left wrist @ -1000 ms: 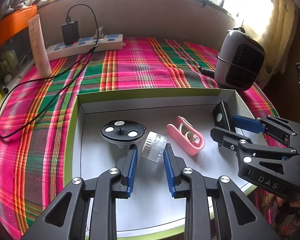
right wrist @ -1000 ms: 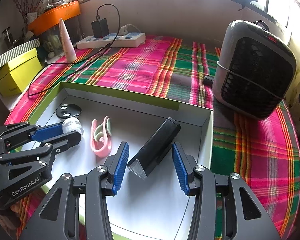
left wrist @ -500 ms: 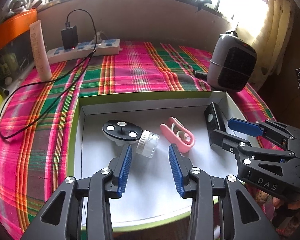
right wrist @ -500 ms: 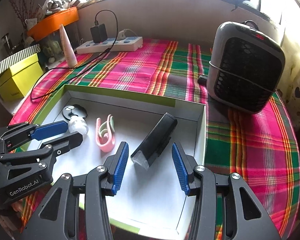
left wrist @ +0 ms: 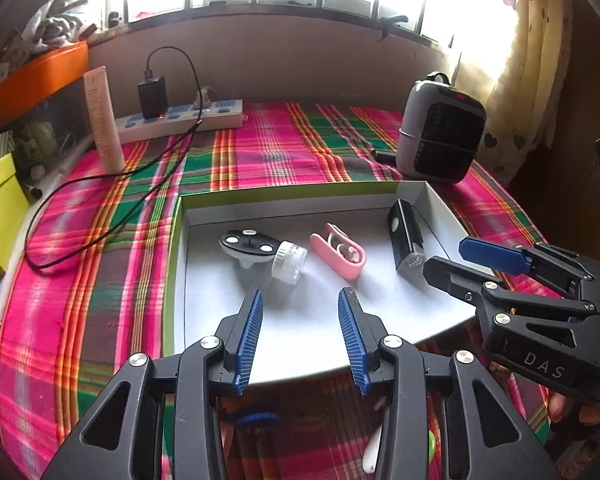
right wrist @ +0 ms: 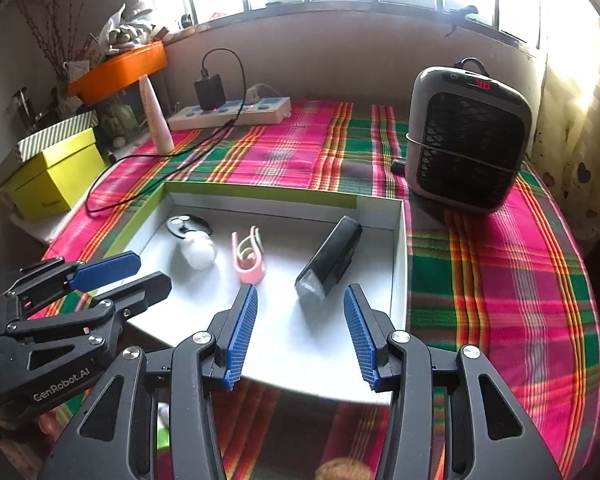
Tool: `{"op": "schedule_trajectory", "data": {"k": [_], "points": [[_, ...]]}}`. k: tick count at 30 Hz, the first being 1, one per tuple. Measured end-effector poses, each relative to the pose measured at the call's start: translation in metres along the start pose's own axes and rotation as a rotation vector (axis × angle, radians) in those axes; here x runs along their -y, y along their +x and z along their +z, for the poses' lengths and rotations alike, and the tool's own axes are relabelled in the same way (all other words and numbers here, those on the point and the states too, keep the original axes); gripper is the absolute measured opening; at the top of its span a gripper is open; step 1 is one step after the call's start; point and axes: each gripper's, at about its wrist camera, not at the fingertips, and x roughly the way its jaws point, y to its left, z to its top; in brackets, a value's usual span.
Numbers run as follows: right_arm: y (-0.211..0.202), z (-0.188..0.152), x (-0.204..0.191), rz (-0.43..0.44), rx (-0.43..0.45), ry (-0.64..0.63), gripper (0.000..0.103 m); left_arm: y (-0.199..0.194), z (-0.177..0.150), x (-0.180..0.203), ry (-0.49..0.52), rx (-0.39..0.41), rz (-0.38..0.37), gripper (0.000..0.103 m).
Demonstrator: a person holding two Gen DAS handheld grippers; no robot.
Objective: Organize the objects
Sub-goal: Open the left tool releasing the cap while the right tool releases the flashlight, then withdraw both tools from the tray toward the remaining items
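Observation:
A shallow white tray with green rim (left wrist: 284, 194) (right wrist: 260, 193) lies on the plaid cloth. In it lie a black round disc (left wrist: 248, 242) (right wrist: 188, 224), a small clear jar (left wrist: 289, 262) (right wrist: 198, 252), a pink clip (left wrist: 340, 250) (right wrist: 249, 258) and a black block (left wrist: 406, 236) (right wrist: 332, 256). My left gripper (left wrist: 300, 300) (right wrist: 136, 272) is open and empty above the tray's near edge. My right gripper (right wrist: 300, 294) (left wrist: 452, 258) is open and empty, just short of the black block.
A grey heater (left wrist: 440, 140) (right wrist: 466, 138) stands at the back right. A power strip with charger and black cable (left wrist: 180, 120) (right wrist: 228, 114) lies at the back. A pale tube (left wrist: 102, 120) and yellow box (right wrist: 52, 176) stand at the left.
Both grippers have pulled back toward me and risen. The jar and the black block, earlier between the fingers, now lie free in the tray. The left jaws have opened wider.

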Motion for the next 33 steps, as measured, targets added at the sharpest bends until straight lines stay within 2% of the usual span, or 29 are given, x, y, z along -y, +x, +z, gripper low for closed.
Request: {"op": "schedule_trajectory", "data": {"k": [15,26,33], "points": [[-0.038,-0.037,-0.019,0.027,0.053,0.027,0.046,-0.049,-0.037,0.008,0.023,0.086,0.041,0.038],[-0.047,-0.060,-0.031,0.075,0.054,0.026,0.046,-0.064,-0.058,0.008,0.026,0.101,0.033,0.038],[-0.046,-0.069,-0.042,0.111,0.046,0.000,0.046,-0.065,-0.071,-0.001,0.010,0.082,0.023,0.038]]}}
